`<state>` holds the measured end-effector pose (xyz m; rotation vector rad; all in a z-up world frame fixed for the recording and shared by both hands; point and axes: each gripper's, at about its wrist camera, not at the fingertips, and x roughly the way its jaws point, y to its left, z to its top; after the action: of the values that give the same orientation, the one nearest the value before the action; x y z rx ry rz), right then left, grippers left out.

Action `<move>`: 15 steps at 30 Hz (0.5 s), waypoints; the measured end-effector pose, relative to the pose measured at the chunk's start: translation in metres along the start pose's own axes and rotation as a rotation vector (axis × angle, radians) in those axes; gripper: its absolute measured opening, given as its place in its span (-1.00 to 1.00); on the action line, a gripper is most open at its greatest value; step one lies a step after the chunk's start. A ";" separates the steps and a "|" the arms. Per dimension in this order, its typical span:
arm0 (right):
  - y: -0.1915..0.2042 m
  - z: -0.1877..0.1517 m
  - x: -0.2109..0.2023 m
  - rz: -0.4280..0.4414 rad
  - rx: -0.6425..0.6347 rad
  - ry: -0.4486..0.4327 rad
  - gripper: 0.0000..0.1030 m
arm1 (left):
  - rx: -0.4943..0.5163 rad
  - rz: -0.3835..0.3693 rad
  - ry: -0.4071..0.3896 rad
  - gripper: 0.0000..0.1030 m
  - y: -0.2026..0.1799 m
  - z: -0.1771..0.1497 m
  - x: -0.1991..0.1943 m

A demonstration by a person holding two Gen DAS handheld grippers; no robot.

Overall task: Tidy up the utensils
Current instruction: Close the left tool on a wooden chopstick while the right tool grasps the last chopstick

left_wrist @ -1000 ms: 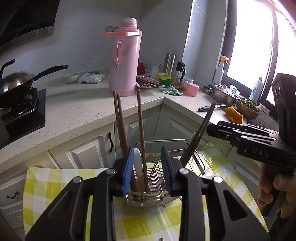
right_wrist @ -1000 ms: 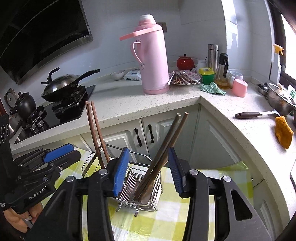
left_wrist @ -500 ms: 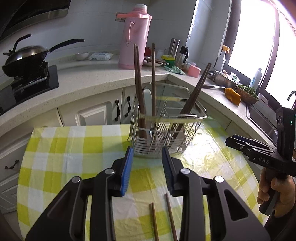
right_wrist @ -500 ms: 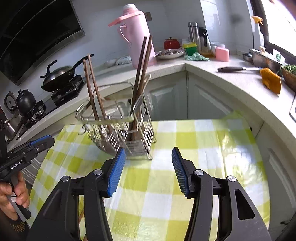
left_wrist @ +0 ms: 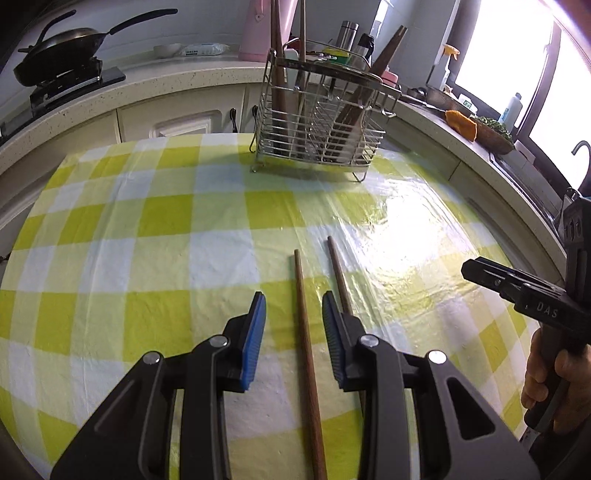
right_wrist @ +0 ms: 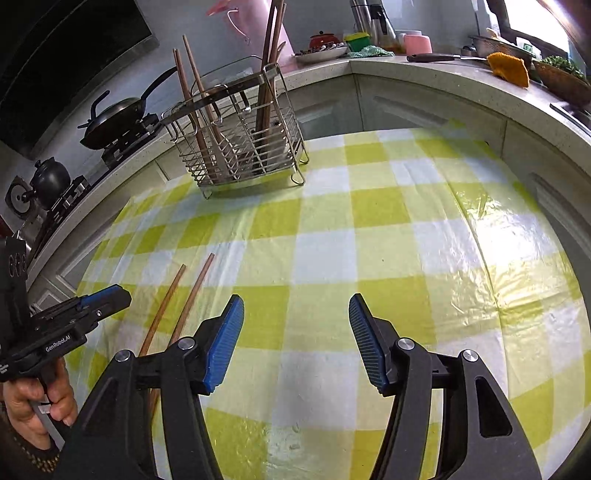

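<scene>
A wire utensil rack [left_wrist: 317, 122] stands at the far side of the checked tablecloth and holds several brown chopsticks; it also shows in the right wrist view [right_wrist: 240, 144]. Two loose brown chopsticks lie flat on the cloth: one [left_wrist: 304, 332] runs between the open jaws of my left gripper [left_wrist: 293, 332], the other [left_wrist: 338, 273] lies just right of it. Both also show in the right wrist view [right_wrist: 162, 306], [right_wrist: 194, 295]. My right gripper [right_wrist: 295, 339] is open and empty above the cloth, to the right of the loose chopsticks.
The table carries a yellow and white checked cloth [left_wrist: 147, 236]. A counter behind holds a pan on a stove [left_wrist: 62, 44], a pink thermos [right_wrist: 258, 22], bottles, cups and an orange cloth [right_wrist: 508, 68].
Both grippers have pulled back from the rack and tilted down toward the table. The two loose chopsticks have come into close view, one now between my left jaws.
</scene>
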<state>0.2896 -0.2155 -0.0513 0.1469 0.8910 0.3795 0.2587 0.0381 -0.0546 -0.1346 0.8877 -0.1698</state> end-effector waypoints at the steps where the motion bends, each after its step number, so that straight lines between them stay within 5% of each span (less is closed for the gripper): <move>1: 0.000 -0.002 0.001 0.000 -0.001 0.007 0.09 | 0.014 0.002 0.008 -0.45 -0.004 -0.004 0.003; 15: 0.006 -0.012 -0.007 0.005 -0.010 0.019 0.14 | 0.132 0.099 0.072 -0.84 -0.022 -0.021 0.029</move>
<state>0.2751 -0.2129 -0.0522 0.1367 0.9079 0.3903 0.2580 0.0097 -0.0852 0.0383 0.9500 -0.1411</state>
